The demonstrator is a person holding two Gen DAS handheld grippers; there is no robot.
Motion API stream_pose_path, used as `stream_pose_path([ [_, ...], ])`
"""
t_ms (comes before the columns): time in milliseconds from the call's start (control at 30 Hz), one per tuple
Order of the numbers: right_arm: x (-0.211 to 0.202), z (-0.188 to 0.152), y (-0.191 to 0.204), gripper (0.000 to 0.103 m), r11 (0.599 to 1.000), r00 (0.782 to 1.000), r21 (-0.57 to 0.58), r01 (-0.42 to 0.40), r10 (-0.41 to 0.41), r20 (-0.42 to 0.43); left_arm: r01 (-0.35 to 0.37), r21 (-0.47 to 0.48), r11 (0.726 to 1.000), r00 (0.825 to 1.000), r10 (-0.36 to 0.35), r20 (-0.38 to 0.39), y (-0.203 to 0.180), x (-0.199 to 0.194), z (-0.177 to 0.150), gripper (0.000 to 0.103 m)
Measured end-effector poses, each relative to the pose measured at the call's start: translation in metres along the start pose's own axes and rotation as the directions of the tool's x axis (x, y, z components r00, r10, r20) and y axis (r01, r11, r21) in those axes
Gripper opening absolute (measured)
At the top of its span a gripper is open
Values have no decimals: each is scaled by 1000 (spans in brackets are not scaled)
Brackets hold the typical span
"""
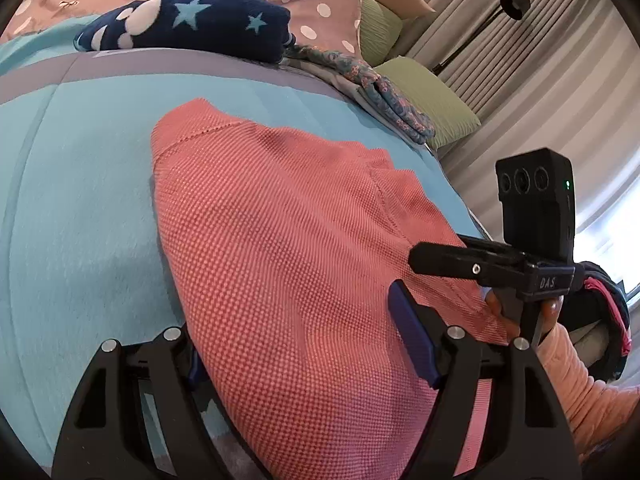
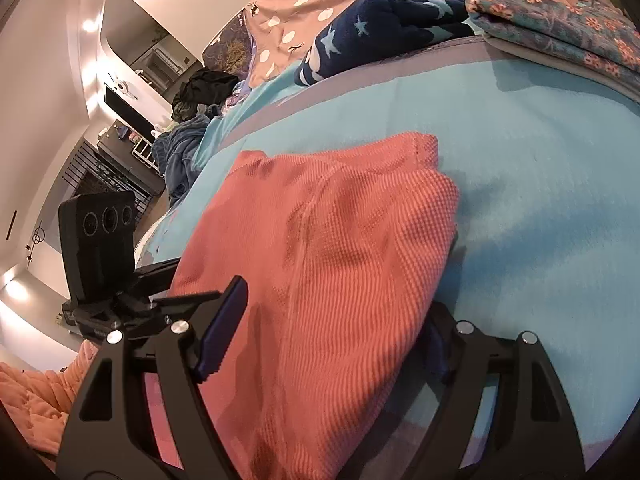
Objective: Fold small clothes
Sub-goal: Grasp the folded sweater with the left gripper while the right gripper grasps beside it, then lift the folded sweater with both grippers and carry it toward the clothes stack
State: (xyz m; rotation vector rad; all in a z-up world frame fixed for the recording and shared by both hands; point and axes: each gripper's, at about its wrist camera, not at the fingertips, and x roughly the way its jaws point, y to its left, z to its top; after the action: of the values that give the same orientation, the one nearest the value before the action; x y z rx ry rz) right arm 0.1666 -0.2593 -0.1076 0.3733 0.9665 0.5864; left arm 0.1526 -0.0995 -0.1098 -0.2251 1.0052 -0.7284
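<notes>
On the blue blanket, a coral knit garment, partly folded.

green pillows, floor lamp, grey curtains

Two hand-held grippers angle downward side by side. The left gripper has its jaws spread wide. The right gripper is likewise spread wide. A hand in a peach sleeve grips the right one's handle.
</notes>
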Motion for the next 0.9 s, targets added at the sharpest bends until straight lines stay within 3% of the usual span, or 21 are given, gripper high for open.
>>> stream_pose_path([
  [133, 2, 2, 0, 70, 1000, 1000, -4, 22, -22, 9, 2, 2, 1000, 1000, -2, 2, 1, 0, -1, 75],
  [200, 0, 1, -1, 60, 999, 999, 5, 43, -43, 16, -12, 3, 1000, 1000, 12, 3, 1, 0, 0, 71],
  [300, -2, -1, -1, 47, 997, 997, 10, 70, -70, 19, -39, 5, 999, 999, 39, 5, 1, -2, 0, 61],
  [367, -3, -3, 7, 30, 996, 996, 5, 87, -87, 20, -46, 5, 999, 999, 46, 7, 1, -4, 0, 44],
  [433, -9, -4, 21, 26, 990, 990, -25, 137, -136, 44, -54, 10, 999, 998, 54, 22, -3, -11, -1, 31],
  [500, -23, -8, 48, 25, 971, 973, -102, 215, -203, 113, -77, 38, 996, 996, 75, 49, -12, -20, -1, 27],
  [633, -59, -19, 89, 25, 937, 931, -170, 304, -254, 263, -145, 130, 981, 983, 128, 129, -44, -45, -2, 25],
  [900, -118, -40, 131, 24, 885, 838, -196, 422, -299, 457, -140, 208, 968, 966, 87, 244, -94, -95, -1, 24],
])
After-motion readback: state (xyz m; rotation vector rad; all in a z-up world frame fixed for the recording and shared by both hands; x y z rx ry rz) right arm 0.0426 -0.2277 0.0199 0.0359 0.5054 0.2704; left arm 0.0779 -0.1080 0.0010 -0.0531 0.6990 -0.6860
